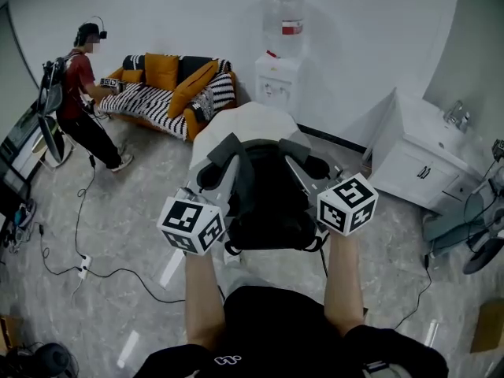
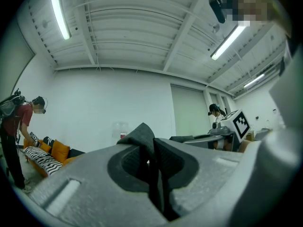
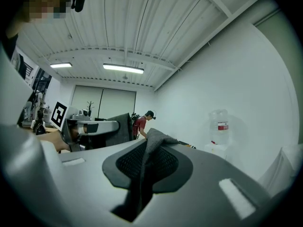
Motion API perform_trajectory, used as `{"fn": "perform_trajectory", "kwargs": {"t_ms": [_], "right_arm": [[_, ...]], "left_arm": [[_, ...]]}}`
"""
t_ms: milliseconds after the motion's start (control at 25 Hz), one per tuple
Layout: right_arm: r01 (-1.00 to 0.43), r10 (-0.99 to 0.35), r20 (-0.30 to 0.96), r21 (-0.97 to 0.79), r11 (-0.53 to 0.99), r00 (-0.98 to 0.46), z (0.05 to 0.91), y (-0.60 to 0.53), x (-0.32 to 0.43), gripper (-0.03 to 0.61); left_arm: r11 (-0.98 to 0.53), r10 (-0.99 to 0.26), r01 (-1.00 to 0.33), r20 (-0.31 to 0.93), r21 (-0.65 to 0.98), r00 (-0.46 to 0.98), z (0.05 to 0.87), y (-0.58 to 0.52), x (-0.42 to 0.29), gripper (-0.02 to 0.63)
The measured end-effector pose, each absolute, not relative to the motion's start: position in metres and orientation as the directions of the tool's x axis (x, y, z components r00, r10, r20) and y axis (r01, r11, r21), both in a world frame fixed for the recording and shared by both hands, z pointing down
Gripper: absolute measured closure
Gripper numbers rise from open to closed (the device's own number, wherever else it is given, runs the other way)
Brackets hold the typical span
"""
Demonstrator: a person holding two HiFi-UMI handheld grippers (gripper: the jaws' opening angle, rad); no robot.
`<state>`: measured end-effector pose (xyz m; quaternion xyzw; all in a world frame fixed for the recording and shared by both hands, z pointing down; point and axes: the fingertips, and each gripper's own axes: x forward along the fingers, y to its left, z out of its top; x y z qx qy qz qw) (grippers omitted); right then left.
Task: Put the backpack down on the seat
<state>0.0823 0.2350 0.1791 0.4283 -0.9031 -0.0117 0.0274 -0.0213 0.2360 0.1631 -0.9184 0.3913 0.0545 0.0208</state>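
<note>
Above the near edge of the seat [image 1: 244,123], left gripper [image 1: 214,170] and right gripper [image 1: 312,167] each clamp a backpack [image 1: 268,211] strap [image 2: 141,137], perhaps shallowly, so one slip could dump it.

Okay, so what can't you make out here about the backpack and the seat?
- Head view: the backpack covers most of the white seat, so contact between them cannot be told.
- Left gripper view, right gripper view: the left tool and right tool each pinch a strap; the backpack's body is out of frame.
- Head view: the water bottle's label is too small to read.
</note>
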Motion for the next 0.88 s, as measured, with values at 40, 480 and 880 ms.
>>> {"fn": "perform_trajectory", "kwargs": {"t_ms": [40, 480, 880], "right_arm": [[-0.775, -0.776, 0.045, 0.04, 0.631, -0.629, 0.182, 0.226, 0.081, 0.541], [-0.791, -0.791, 0.053, 0.005, 0.611, -0.61, 0.178, 0.106, 0.054, 0.541], [-0.806, -0.802, 0.081, -0.036, 0.591, -0.591, 0.184, 0.016, 0.016, 0.541]], "left_arm": [[-0.692, -0.718, -0.722, -0.109, 0.009, 0.688, 0.166, 0.227, -0.023, 0.581], [-0.7, -0.713, -0.714, -0.049, 0.008, 0.699, 0.164, 0.108, -0.052, 0.581], [-0.716, -0.698, -0.697, -0.016, 0.021, 0.716, 0.165, 0.013, -0.088, 0.581]]}}
